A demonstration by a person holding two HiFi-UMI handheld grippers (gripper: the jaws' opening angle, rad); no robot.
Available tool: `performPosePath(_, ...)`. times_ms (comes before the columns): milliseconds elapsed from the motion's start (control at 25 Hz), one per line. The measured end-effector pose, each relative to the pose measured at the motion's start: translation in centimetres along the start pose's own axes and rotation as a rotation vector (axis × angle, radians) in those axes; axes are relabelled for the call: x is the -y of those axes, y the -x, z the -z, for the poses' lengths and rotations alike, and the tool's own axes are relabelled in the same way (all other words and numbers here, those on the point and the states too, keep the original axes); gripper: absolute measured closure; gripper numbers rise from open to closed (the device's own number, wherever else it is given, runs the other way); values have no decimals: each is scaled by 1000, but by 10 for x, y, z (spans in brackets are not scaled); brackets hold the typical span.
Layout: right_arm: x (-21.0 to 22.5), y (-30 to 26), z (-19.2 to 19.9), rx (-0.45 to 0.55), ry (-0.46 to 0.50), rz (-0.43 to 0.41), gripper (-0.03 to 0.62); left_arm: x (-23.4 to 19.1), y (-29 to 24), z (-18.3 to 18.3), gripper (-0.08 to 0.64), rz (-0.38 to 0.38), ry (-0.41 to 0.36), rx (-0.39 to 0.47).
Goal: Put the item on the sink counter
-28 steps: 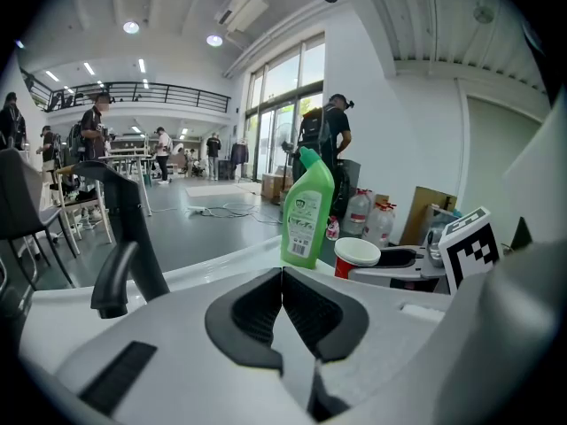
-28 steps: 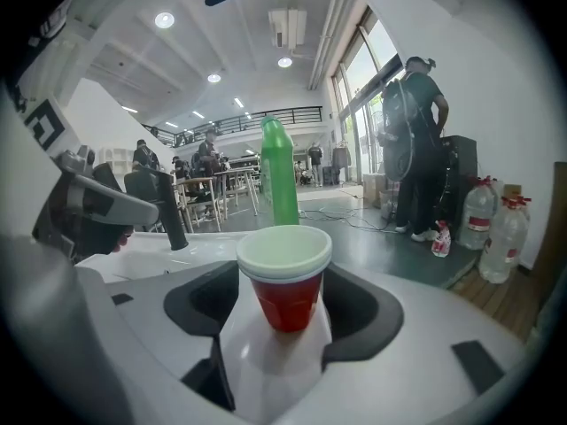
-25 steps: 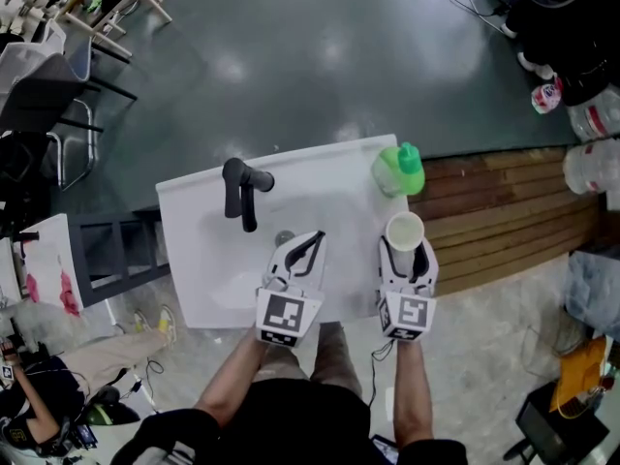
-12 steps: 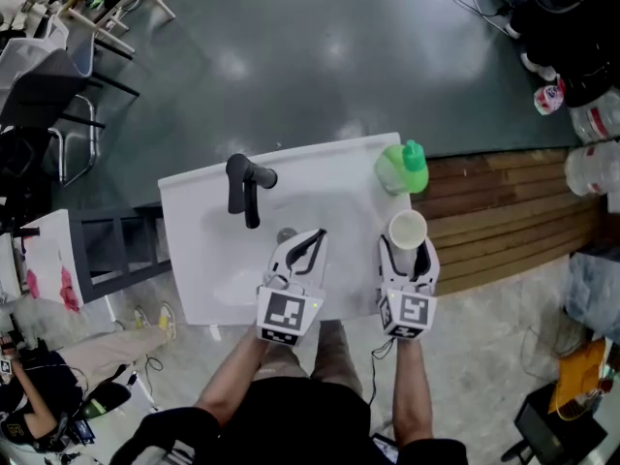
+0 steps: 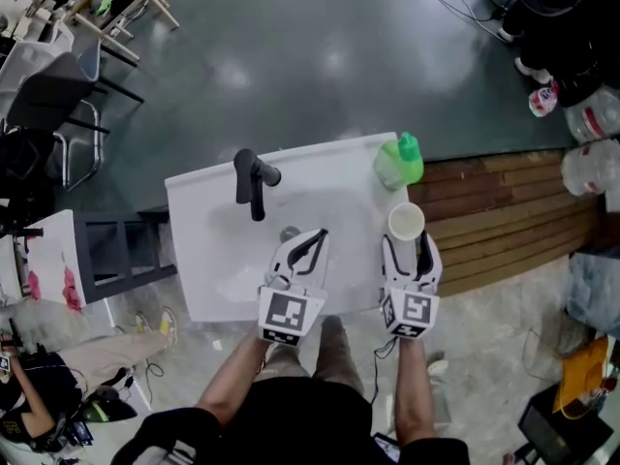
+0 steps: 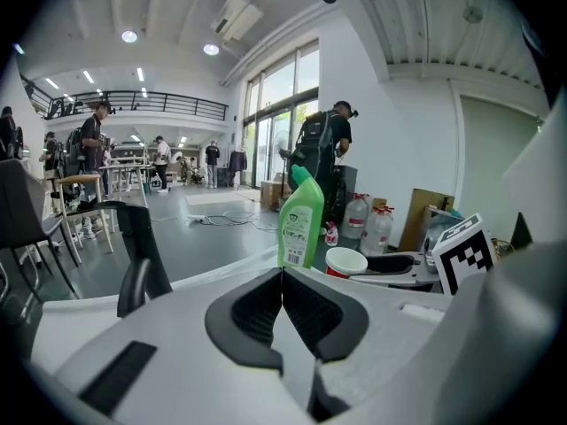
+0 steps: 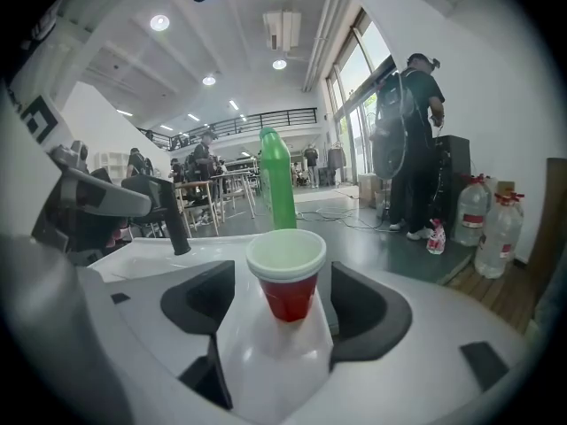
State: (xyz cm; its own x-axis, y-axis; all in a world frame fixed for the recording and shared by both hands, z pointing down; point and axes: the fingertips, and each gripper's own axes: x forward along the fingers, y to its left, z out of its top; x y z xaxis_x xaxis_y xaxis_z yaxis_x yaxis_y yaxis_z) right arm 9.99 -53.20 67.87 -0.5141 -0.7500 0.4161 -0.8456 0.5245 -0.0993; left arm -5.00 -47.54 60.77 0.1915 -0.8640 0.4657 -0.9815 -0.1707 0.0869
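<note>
The red cup [image 5: 406, 222] is seen standing upright on the right side of the white sink table [image 5: 320, 177], beside the basin and near that side's edge. Its white inside is turned up, and nothing can be made out in it. The right claw [image 5: 407, 244] is held wide around the cup. In the right gripper view the cup [image 7: 285, 277] is framed between the two dark pads [image 7: 205, 304], with a clear gap on each side, so no pad is pressed on it. The cup is thus carried by the table alone.

The left claw [image 5: 315, 241] is held over the front part of the basin, just left of the right one. Its jaws are brought fully together, as shown in the left gripper view [image 6: 283, 277], and nothing is gripped between them.

A green bottle [image 5: 398, 163] is placed at the far right corner of the table, a little beyond the cup and apart from it. A black faucet [image 5: 252, 182] is mounted at the far left of the basin.
</note>
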Motion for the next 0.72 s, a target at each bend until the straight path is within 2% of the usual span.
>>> performPosePath(360, -10, 30, -17, 63, 21, -3, 264, 9, 35, -15, 557, -11, -26, 60)
performPosePath(720, -41, 66, -47, 133, 53, -17, 303, 7, 88, -33, 557, -32, -39, 130)
